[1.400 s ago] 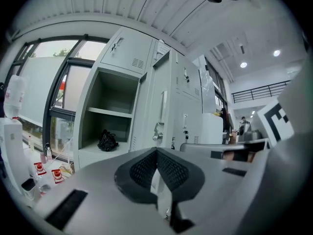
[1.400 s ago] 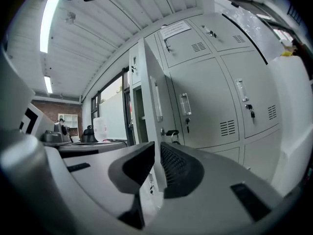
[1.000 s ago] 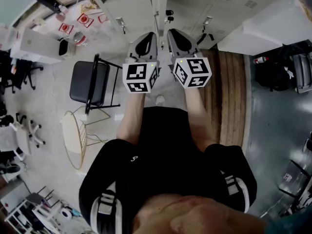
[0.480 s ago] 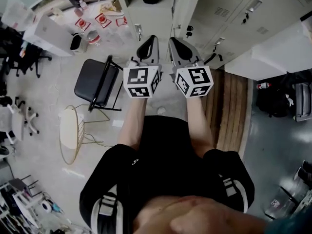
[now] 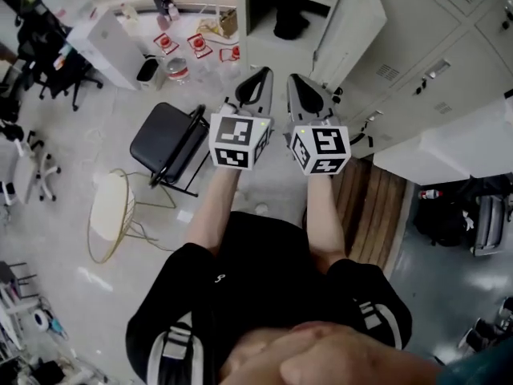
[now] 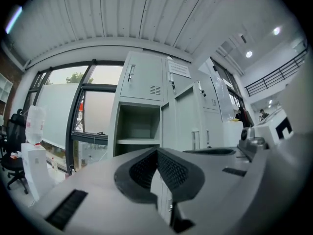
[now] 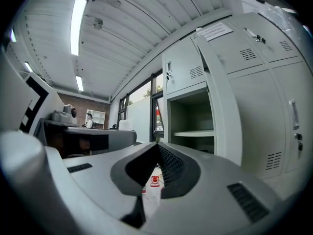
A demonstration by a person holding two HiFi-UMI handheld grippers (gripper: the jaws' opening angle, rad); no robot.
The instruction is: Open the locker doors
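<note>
Right gripper [image 5: 295,83] risen, folding chair [image 5: 164,139] only overhead

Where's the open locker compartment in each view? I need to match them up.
Head view: open locker compartment at top centre.
Left gripper view: left of centre, beside the window.
Right gripper view: right of centre.
Shared landmark: its swung-open door, at the compartment's right in all three.
</note>
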